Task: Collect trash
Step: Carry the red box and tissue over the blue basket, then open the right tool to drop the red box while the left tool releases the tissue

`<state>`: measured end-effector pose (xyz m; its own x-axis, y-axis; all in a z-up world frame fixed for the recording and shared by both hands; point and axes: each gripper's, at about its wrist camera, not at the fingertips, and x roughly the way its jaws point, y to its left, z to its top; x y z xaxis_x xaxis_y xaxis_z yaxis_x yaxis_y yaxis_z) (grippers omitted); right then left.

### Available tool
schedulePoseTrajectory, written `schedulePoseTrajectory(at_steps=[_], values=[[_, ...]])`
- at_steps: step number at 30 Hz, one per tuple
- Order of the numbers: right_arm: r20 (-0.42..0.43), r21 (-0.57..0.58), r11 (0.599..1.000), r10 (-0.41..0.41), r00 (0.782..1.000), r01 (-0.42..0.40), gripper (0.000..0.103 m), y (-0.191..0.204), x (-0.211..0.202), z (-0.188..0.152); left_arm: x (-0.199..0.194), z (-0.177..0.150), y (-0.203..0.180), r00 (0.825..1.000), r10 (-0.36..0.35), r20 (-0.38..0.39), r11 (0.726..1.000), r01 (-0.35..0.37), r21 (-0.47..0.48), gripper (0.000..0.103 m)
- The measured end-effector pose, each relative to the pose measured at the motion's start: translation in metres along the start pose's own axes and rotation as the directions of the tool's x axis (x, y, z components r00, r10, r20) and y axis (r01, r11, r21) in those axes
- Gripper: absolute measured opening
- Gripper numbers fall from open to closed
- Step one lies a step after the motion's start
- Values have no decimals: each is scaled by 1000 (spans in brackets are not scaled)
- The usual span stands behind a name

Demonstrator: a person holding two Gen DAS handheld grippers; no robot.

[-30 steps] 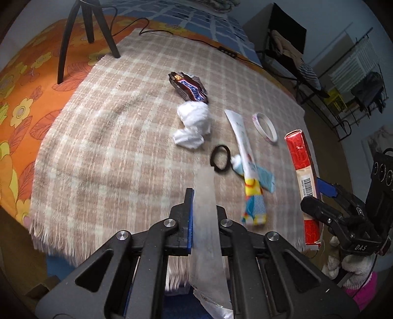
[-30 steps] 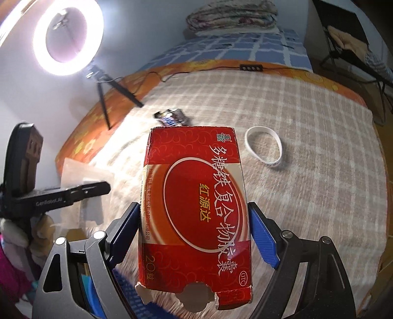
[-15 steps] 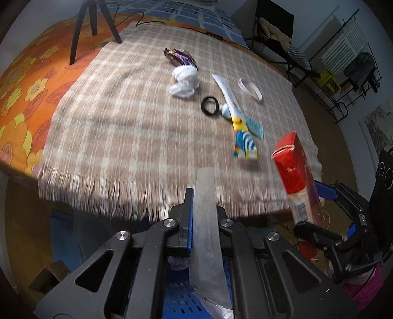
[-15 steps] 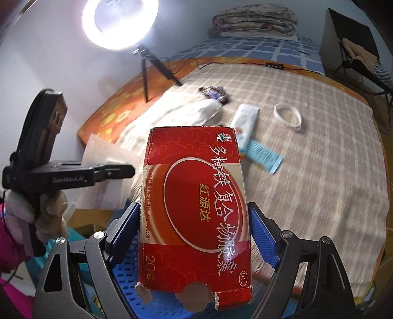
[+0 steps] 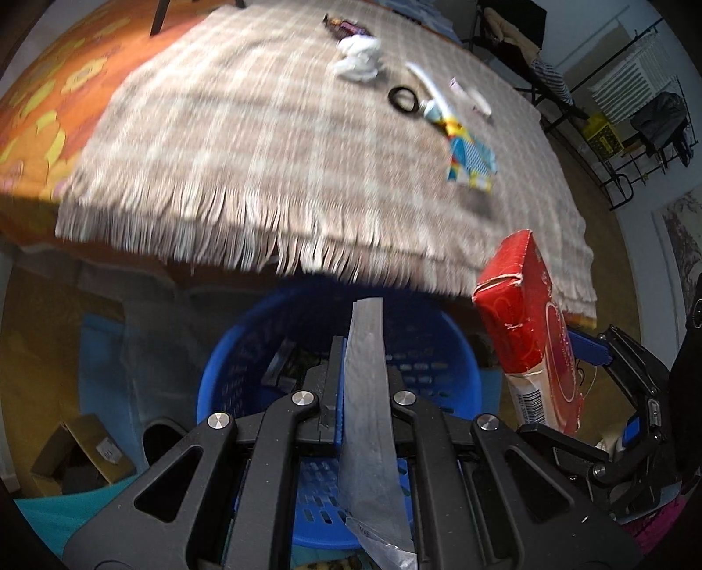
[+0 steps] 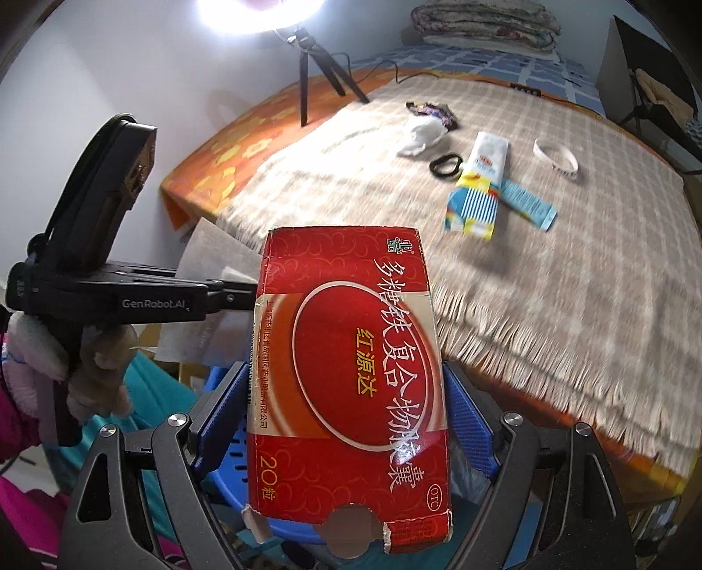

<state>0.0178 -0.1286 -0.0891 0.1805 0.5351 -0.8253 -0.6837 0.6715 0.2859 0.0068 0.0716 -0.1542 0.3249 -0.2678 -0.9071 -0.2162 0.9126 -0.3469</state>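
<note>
My left gripper (image 5: 362, 372) is shut on a thin translucent plastic wrapper (image 5: 366, 394) and holds it above a blue slotted basket (image 5: 438, 346) below the table edge. My right gripper (image 6: 346, 386) is shut on a red medicine box (image 6: 351, 377), also seen at the right of the left wrist view (image 5: 531, 333), beside the basket. On the checked cloth (image 5: 263, 131) lie a white crumpled tissue (image 5: 357, 61), a dark candy wrapper (image 5: 346, 26), a black hair tie (image 5: 403, 98), a toothpaste tube (image 5: 438, 105) and a white band (image 6: 555, 160).
A light blue packet (image 6: 526, 201) lies by the tube. A tripod (image 6: 316, 61) with a ring light stands at the table's far side. A cardboard box (image 5: 79, 456) sits on the floor left of the basket. A drying rack (image 5: 636, 109) stands far right.
Both grippers have drawn back off the table and down, so the blue basket now lies under the left gripper. The table items look farther away. Both grips are unchanged.
</note>
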Motion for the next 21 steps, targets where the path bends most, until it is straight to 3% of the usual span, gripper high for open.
schedulePoseTrajectory(at_steps=[21], values=[[-84,0,999,-53,995,54,85,14,42,-46,37,-37,15,994,77,-74,997,-77,-7,4]])
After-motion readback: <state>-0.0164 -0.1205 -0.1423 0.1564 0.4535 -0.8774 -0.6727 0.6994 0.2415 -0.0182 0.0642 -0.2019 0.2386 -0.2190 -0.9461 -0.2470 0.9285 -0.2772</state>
